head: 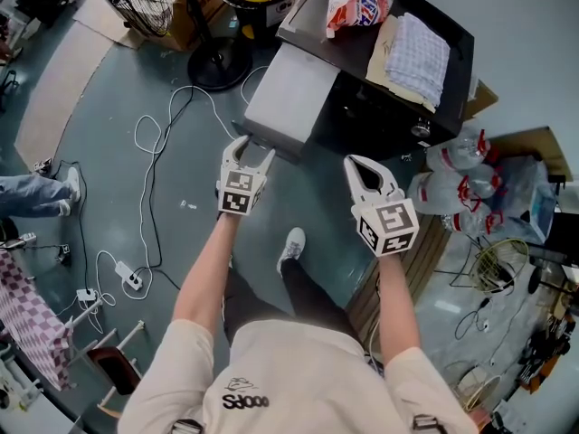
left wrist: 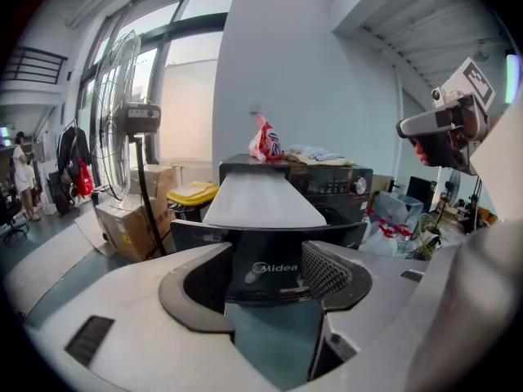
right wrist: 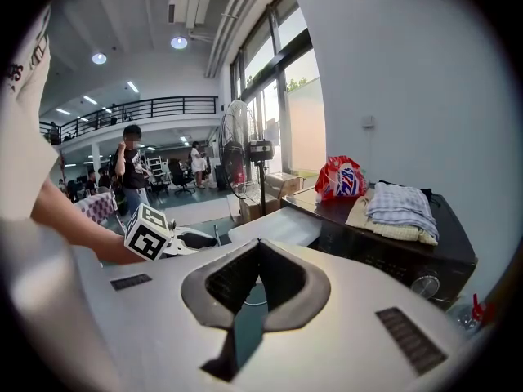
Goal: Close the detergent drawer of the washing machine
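The left gripper is held with its jaws spread wide and nothing pressed between them. Its tips are placed at the front edge of the drawer, and whether that edge is touched cannot be told. One logo, "Midea", is read on the drawer's dark front panel, seen just beyond the gap. The right gripper is held apart to the right, its jaws closed tip to tip on nothing. One marker cube is carried by each gripper, two in all. The single grey drawer is pulled well out of the black machine. On the machine's top one red-and-white bag is laid, its print too small to be read, beside two folded cloths. One fan is seen at the left.
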